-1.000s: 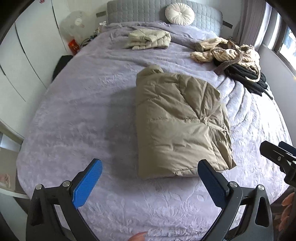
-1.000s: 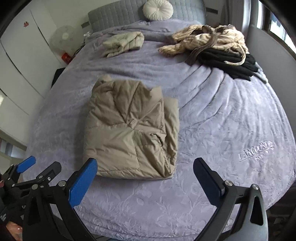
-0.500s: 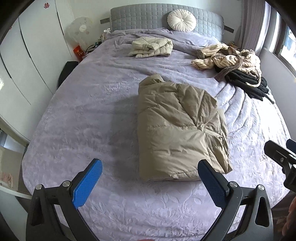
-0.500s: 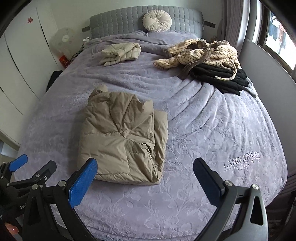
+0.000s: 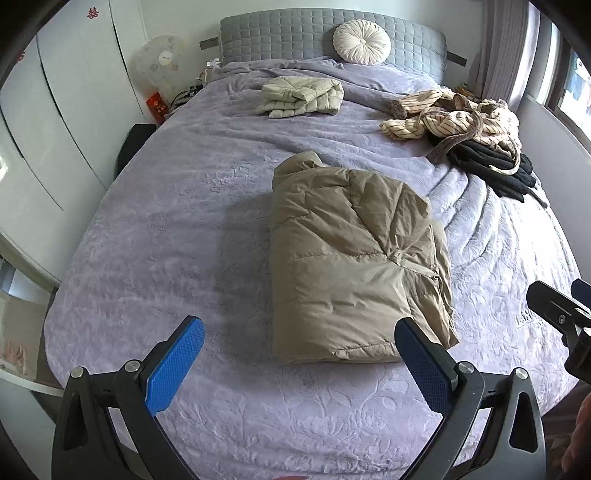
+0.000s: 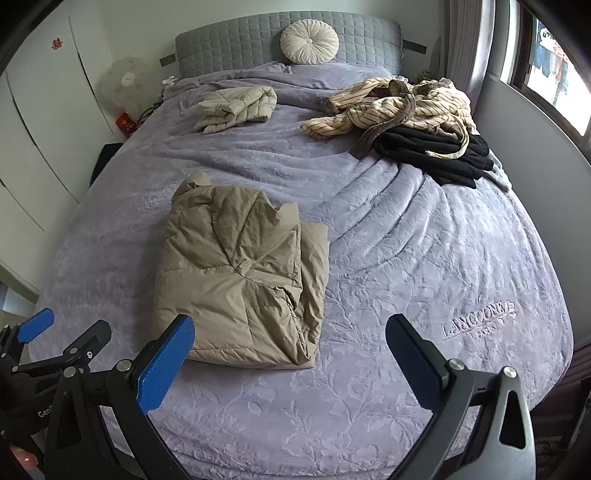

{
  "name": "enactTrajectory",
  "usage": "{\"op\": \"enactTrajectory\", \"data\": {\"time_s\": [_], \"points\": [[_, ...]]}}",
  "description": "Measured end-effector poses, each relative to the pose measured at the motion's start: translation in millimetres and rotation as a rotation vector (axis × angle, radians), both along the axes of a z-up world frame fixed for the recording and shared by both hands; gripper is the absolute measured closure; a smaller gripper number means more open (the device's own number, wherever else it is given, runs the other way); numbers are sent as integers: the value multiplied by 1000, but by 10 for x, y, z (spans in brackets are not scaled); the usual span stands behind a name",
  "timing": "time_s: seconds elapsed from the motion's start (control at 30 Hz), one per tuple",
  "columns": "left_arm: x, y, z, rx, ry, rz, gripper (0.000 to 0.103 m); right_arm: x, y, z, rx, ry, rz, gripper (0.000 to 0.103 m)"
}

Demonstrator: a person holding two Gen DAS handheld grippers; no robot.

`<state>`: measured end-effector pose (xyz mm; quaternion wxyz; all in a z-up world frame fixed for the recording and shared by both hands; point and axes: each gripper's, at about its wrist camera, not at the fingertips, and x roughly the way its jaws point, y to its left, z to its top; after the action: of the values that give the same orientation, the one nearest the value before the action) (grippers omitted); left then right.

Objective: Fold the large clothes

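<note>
- Lavender bedspread (image 5: pixel 155 240) filled both views, and over the last second more of it and the grey headboard (image 5: pixel 295 33) came into frame as I drew my tongs back.
- Ahead of both tongs lay the tan puffer jacket (image 5: pixel 354 266), folded into a compact block; I judged this garment finished.
- Only my right view showed the embroidered lettering (image 6: pixel 478 321) and the striped and black heap (image 6: pixel 413 122) in full.
- My left tongs (image 5: pixel 299 354) and right tongs (image 6: pixel 290 349) gaped wide, holding nothing.
</note>
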<state>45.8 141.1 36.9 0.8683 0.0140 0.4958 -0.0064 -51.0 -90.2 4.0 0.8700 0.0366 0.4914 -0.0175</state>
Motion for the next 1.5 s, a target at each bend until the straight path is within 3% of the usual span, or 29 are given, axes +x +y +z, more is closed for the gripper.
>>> {"op": "enactTrajectory", "data": {"time_s": [1.5], "points": [[-37, 9, 11, 2, -1, 4, 0, -4, -14, 19, 1, 0, 4, 0]]}}
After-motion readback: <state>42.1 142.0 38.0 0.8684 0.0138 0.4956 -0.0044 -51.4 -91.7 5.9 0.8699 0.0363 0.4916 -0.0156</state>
